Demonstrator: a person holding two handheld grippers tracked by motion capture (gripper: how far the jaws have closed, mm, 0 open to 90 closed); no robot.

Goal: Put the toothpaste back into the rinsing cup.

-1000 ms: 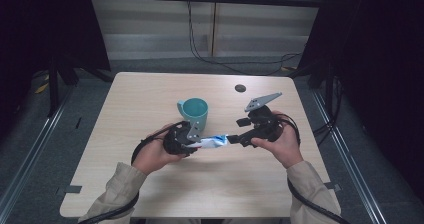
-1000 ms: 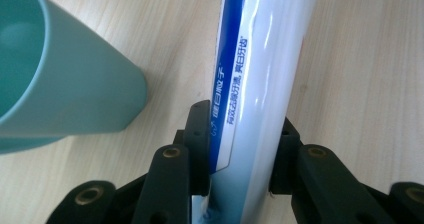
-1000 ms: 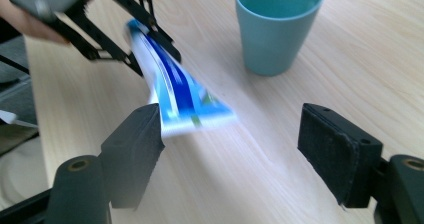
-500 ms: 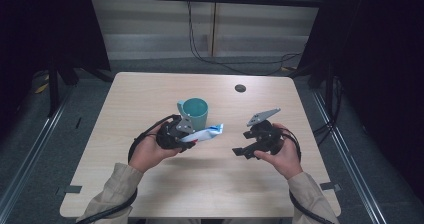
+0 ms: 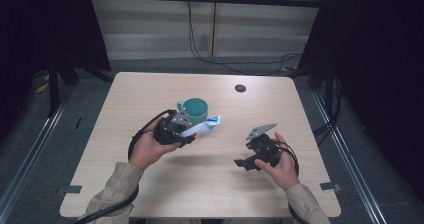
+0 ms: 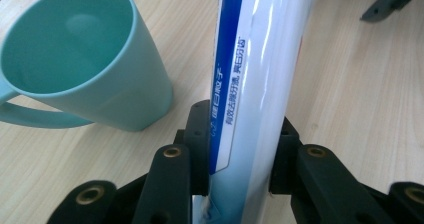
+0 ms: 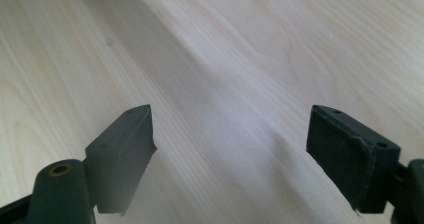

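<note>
Here left gripper point(image 5: 192, 134) pinches the toothpaste tube point(image 5: 205, 127) raised beside the teal mug point(image 5: 194, 109), while right gripper point(image 5: 245, 162), jaws just opening and empty, angles low over the table point(image 5: 150, 89).

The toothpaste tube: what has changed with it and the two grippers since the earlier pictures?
The right gripper let go of the toothpaste tube, its jaws opening, and drew back down toward the table. The left gripper still clamps the tube beside the teal mug.
</note>
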